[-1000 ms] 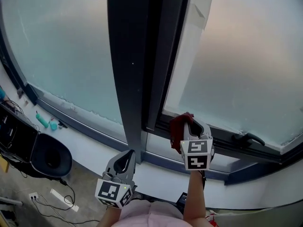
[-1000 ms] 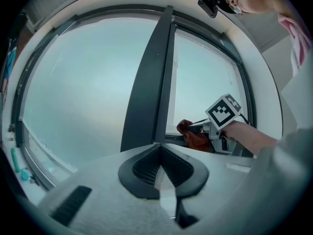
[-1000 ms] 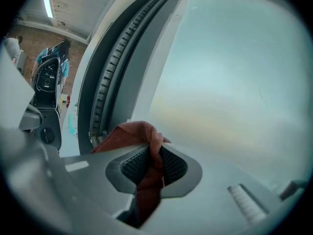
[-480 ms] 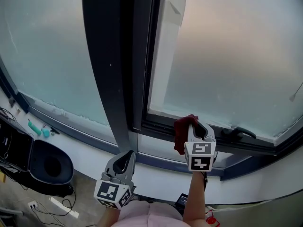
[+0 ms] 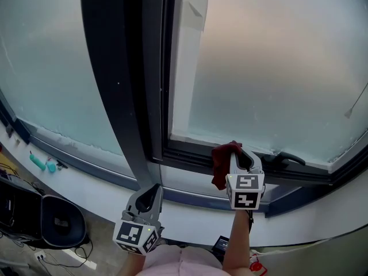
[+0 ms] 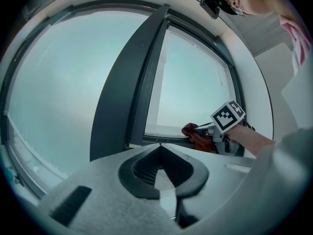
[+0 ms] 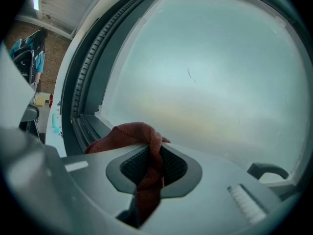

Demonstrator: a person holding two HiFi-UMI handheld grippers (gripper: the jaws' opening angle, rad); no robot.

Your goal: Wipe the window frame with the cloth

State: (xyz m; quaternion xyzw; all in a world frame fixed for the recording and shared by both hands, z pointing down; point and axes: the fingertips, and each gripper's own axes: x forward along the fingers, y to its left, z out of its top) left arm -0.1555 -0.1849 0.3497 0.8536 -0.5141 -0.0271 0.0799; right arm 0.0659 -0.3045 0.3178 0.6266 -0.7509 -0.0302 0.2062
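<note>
Cloth (image 5: 220, 164): dark red, crumpled, bunched into rope-like strip. Was pinched between jaws of right gripper (image 5: 234, 154), at lower rail of window frame (image 5: 190, 156), left of window handle (image 5: 289, 157). Long axis ran along jaws, free end drooping toward person. Contact with rail hard to tell. Left gripper (image 5: 152, 193): jaws together, empty, held lower.
</note>
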